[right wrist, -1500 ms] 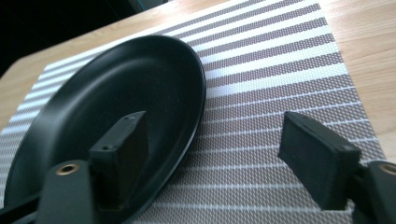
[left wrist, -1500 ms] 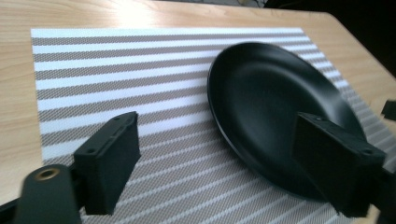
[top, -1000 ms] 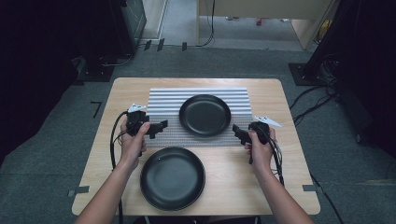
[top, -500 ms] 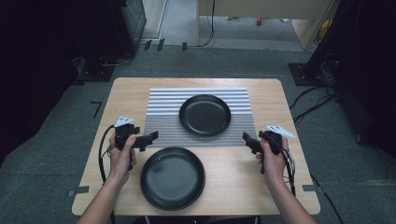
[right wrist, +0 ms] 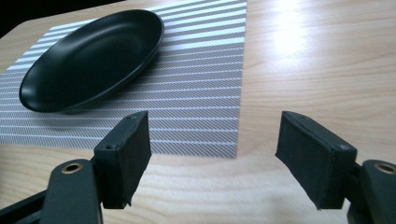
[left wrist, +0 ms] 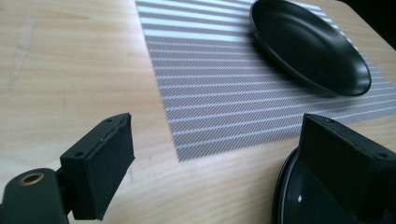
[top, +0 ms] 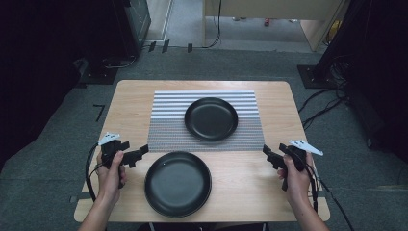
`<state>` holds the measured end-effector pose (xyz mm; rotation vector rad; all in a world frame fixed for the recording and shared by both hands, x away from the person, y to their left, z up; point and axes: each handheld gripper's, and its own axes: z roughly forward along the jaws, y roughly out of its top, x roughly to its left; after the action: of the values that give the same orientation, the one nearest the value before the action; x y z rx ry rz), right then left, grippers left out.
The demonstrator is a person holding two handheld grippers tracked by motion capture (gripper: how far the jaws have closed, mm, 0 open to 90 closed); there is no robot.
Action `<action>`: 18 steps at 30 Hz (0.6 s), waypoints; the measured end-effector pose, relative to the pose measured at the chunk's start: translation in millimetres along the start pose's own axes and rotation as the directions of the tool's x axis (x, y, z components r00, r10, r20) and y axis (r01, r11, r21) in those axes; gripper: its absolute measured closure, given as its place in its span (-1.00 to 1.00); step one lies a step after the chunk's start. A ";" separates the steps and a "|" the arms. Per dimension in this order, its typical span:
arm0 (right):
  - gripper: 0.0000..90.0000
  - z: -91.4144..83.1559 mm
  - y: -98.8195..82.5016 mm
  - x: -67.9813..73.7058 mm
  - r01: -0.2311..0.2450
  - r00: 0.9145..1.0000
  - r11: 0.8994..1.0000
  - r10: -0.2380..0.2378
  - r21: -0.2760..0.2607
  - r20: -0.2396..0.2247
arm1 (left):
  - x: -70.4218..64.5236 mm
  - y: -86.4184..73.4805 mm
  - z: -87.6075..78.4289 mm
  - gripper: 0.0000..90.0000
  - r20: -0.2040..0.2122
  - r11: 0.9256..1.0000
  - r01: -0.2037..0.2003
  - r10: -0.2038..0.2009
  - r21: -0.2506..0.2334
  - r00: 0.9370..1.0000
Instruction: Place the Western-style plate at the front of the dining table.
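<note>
Wooden table (top: 269, 120) on grey carpet, striped mat (top: 163, 130) mid-top. I hold the left gripper (top: 139, 153) and right gripper (top: 267, 153) wide open, empty — near black plate (top: 178, 184) lies between them, far plate (top: 211, 118) on the mat beyond.

In the left gripper view, the near round black plate (left wrist: 292, 196) is cut off by the bottom edge, partly hidden behind the right jaw.

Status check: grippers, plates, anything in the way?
Left gripper open, empty, beside near plate. Right gripper open, empty. Far plate on striped mat. Nothing between grippers and plates.
</note>
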<state>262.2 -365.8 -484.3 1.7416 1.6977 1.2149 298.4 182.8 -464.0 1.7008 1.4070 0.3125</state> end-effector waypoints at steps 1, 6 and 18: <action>-0.43 -2.4 -1.4 -1.8 0.000 1.000 1.000 0.000 0.001 0.000 | 1.5 -2.8 -1.9 -0.77 -0.001 1.000 0.003 -0.003 0.000 1.000; -0.43 -16.1 -12.1 -16.2 0.004 1.000 1.000 -0.004 0.002 0.013 | 9.5 -16.5 -10.4 -0.77 -0.015 1.000 0.019 -0.018 0.006 1.000; -0.44 -41.4 -28.1 -45.3 0.008 0.998 1.000 -0.008 0.003 0.059 | 29.1 -44.6 -25.6 -0.77 -0.066 0.998 0.054 -0.052 0.028 0.996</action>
<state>218.3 -415.3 -498.0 1.7529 1.6712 1.1467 261.0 219.1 -492.0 1.6880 1.5085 0.3219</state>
